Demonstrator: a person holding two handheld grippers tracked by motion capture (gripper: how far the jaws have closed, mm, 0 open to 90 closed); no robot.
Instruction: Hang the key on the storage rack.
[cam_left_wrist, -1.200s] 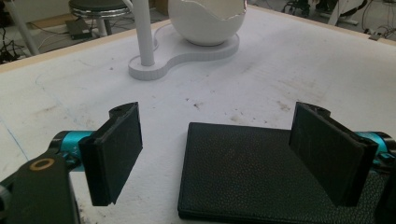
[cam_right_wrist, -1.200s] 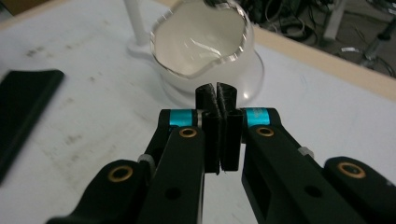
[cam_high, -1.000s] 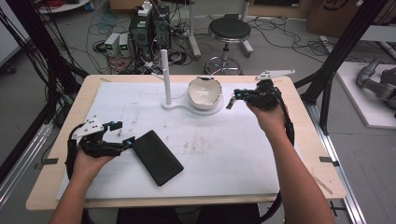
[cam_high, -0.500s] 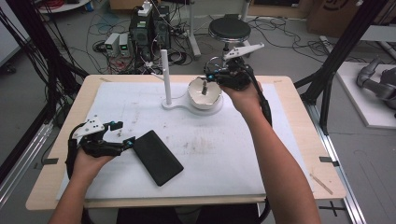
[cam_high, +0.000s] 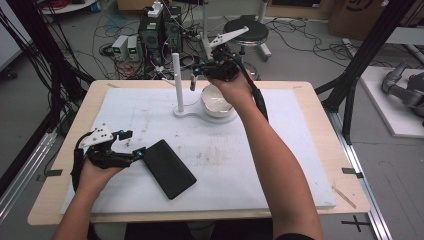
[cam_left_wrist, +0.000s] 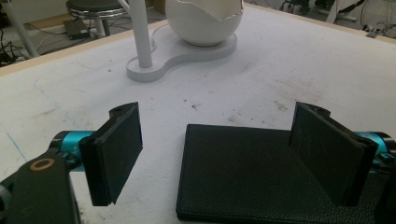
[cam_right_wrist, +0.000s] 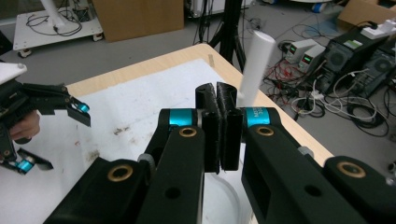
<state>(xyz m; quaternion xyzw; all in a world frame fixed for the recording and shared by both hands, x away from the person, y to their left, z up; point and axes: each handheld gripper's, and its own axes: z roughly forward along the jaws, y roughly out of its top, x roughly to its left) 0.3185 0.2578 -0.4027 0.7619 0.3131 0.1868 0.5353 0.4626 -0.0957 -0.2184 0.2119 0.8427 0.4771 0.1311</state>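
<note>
A black leather-grained wallet lies on the stained white mat, beside a white egg-shaped holder.

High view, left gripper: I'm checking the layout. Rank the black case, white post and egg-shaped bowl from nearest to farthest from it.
From the left gripper:
1. Black case, just beside its jaws, near the table's front.
2. White post, upright toward the far edge.
3. Egg-shaped bowl, right of the post, under the right gripper.

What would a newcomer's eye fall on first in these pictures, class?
First, the right gripper, jaws shut on nothing, held above the white egg-shaped bowl and beside the white post at the table's far edge. Next, the black leather wallet lying flat near the front, with the open left gripper at its end.
</note>
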